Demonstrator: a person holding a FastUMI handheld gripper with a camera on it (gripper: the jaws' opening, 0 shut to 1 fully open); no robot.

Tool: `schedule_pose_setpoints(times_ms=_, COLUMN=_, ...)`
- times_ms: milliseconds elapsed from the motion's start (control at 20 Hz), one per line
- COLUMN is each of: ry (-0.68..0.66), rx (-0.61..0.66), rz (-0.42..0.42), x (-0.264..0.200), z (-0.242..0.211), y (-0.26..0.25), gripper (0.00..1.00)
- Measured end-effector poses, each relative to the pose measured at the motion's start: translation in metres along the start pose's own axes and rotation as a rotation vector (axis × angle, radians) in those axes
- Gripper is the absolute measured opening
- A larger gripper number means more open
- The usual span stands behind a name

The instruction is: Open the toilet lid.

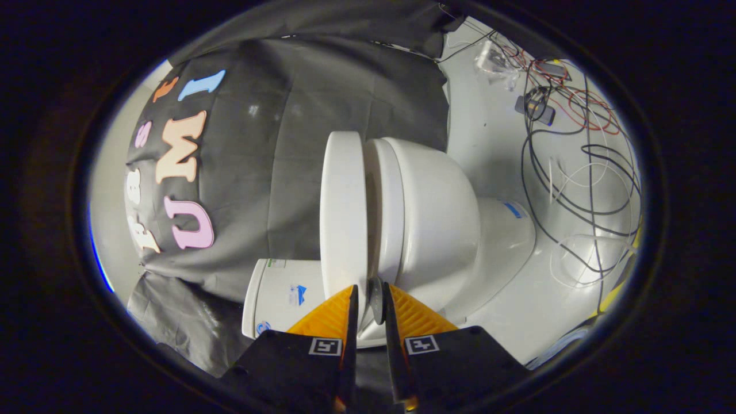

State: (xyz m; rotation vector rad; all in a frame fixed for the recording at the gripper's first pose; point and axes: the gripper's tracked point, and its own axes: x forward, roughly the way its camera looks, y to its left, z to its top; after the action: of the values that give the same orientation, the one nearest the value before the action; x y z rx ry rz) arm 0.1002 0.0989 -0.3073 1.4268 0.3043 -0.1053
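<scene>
The view is rolled on its side, so the white toilet lies sideways in it. The lid (343, 207) shows edge-on, with a narrow dark gap between it and the seat (386, 195). The bowl (440, 213) is on the seat's other side. My gripper (369, 287) is at the lid's near rim, close to the tank (282, 296). Both fingers stand close together, with the lid's edge and a small grey round bumper (376, 302) pinched between them. The left fingertip (351, 299) lies on the lid's outer face.
Black cloth hangs behind the toilet. Past the bowl's base (506, 230) the white floor carries a tangle of black, white and red cables (581, 172) and a small device (535, 106).
</scene>
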Motion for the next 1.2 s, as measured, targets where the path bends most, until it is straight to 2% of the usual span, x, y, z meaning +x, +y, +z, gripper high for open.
schedule_pose_setpoints(times_ms=250, ry=0.002, rx=-0.078, rz=0.023, x=0.0, z=-0.002, y=0.007, gripper=0.26)
schedule_pose_setpoints(times_ms=300, ry=-0.018, rx=-0.119, rz=-0.069, x=0.02, z=-0.025, y=-0.012, gripper=0.26)
schedule_pose_setpoints(times_ms=350, ry=-0.041, rx=-0.08, rz=-0.056, x=0.009, z=0.009, y=-0.012, gripper=0.13)
schedule_pose_setpoints(times_ms=400, ry=-0.037, rx=-0.086, rz=-0.063, x=0.022, z=0.006, y=-0.015, gripper=0.0)
schedule_pose_setpoints(times_ms=500, ry=-0.03, rx=-0.133, rz=-0.071, x=0.03, z=0.006, y=-0.018, gripper=0.01)
schedule_pose_setpoints(times_ms=750, ry=-0.039, rx=-0.164, rz=-0.076, x=0.015, z=0.007, y=0.008, gripper=0.0)
schedule_pose_setpoints(times_ms=1200, ry=-0.063, rx=-0.224, rz=-0.068, x=0.016, z=0.002, y=0.048, gripper=0.0)
